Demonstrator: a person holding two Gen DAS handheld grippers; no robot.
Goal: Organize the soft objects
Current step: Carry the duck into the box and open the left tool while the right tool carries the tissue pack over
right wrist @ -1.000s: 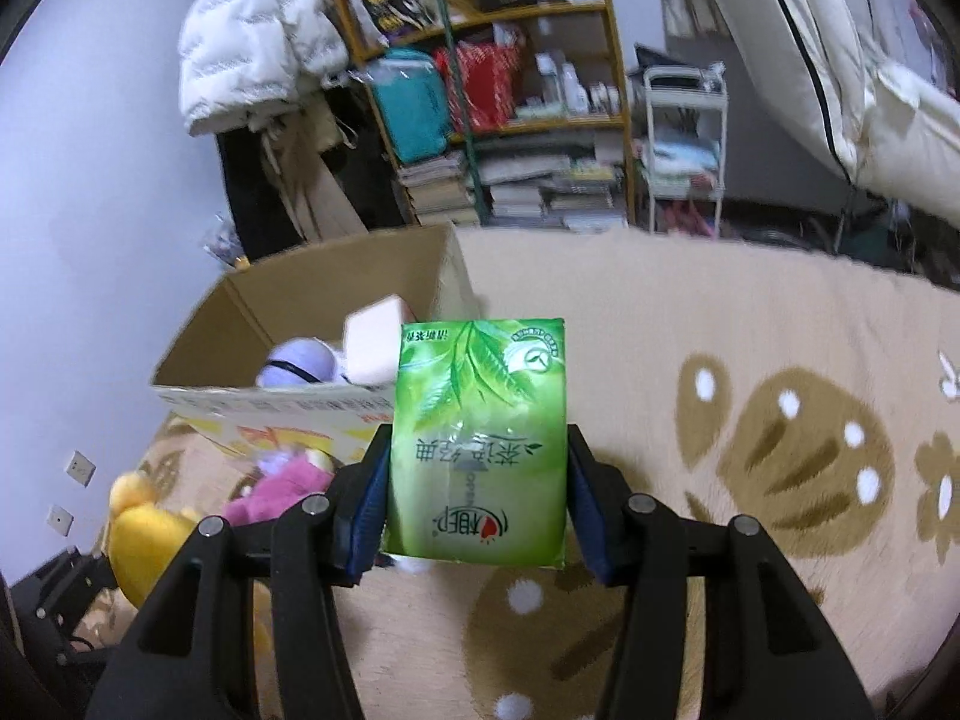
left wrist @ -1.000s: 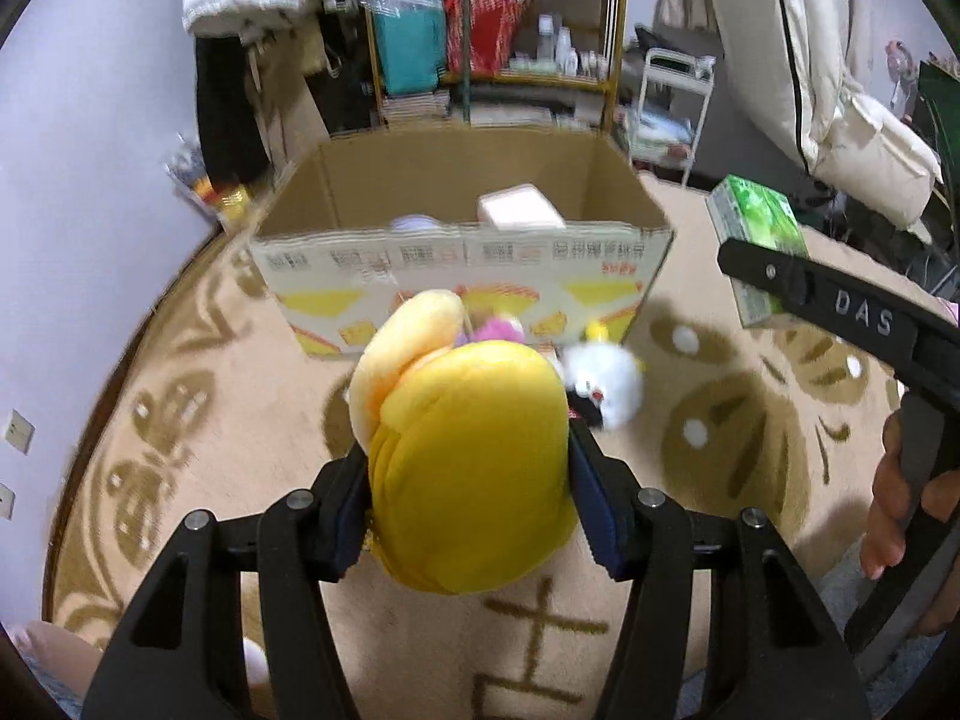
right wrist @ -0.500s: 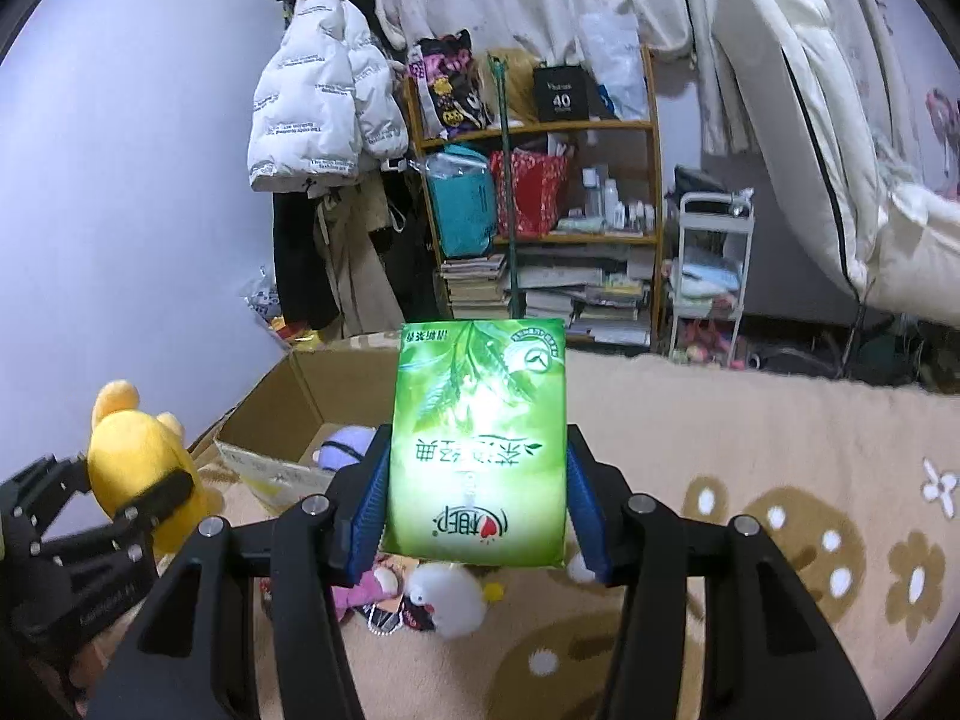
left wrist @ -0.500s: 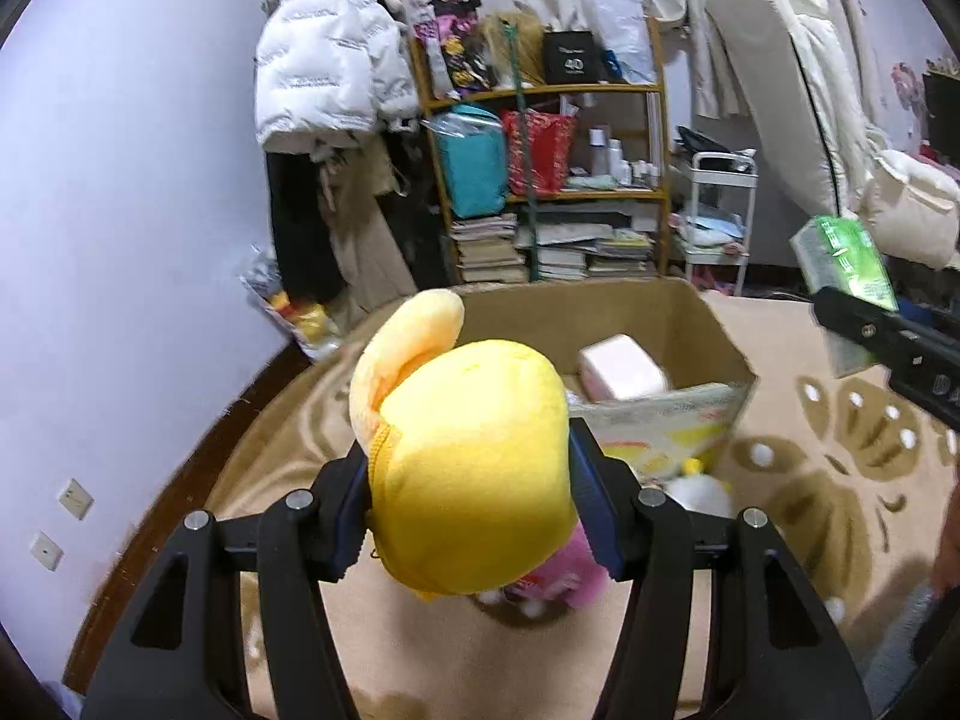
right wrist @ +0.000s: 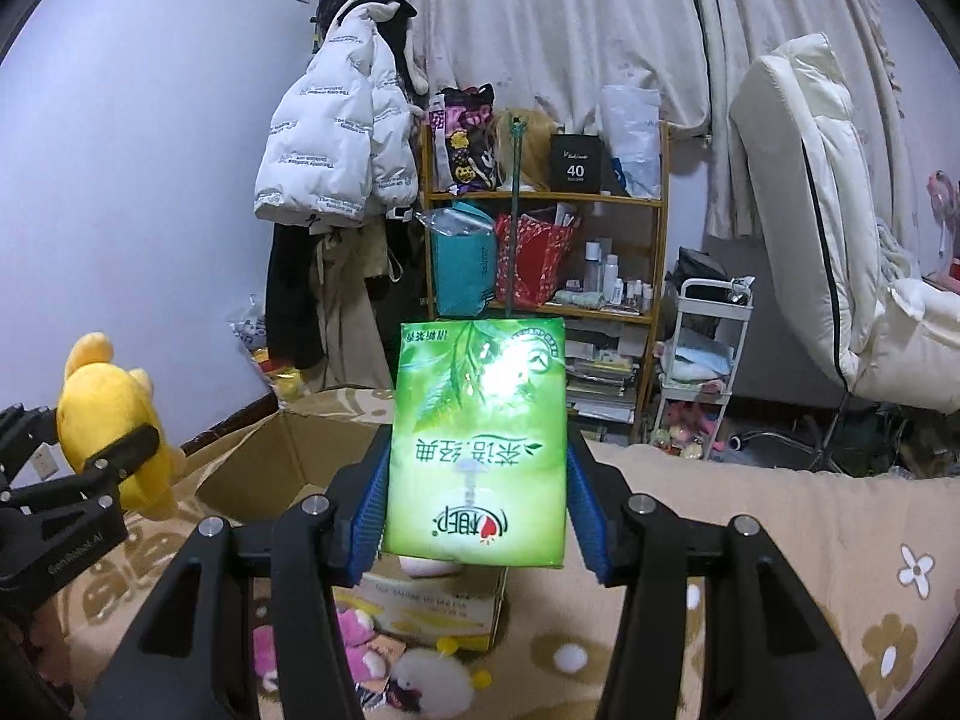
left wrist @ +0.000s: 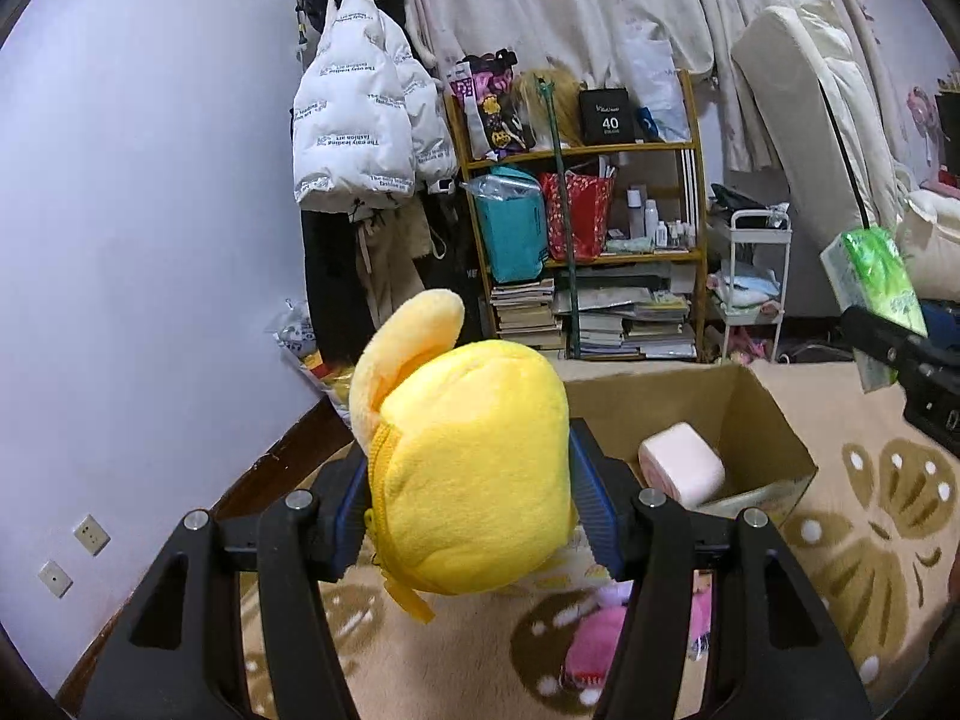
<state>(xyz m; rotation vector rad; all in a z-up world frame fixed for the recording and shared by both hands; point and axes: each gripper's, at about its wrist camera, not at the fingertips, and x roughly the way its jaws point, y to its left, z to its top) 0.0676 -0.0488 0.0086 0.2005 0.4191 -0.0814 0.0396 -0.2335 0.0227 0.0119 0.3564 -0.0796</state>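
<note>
My left gripper point(left wrist: 474, 507) is shut on a yellow plush toy point(left wrist: 468, 468) and holds it in the air, left of an open cardboard box point(left wrist: 750, 414). The toy also shows in the right wrist view point(right wrist: 114, 414). My right gripper point(right wrist: 477, 498) is shut on a green tissue pack point(right wrist: 477, 444) held above the box point(right wrist: 288, 456); the pack shows at the right in the left wrist view point(left wrist: 876, 288). A pink tissue pack point(left wrist: 681, 465) lies inside the box.
A pink plush point(right wrist: 354, 642) and a white plush point(right wrist: 432, 678) lie on the beige carpet in front of the box. A cluttered shelf point(right wrist: 540, 240), a hanging white jacket point(right wrist: 336, 156), a white cart point(right wrist: 702, 348) and a folded mattress point(right wrist: 810, 210) stand behind.
Both grippers have risen with their loads. The box now sits lower in both views, and the views have tilted up toward the shelf and the wall.
</note>
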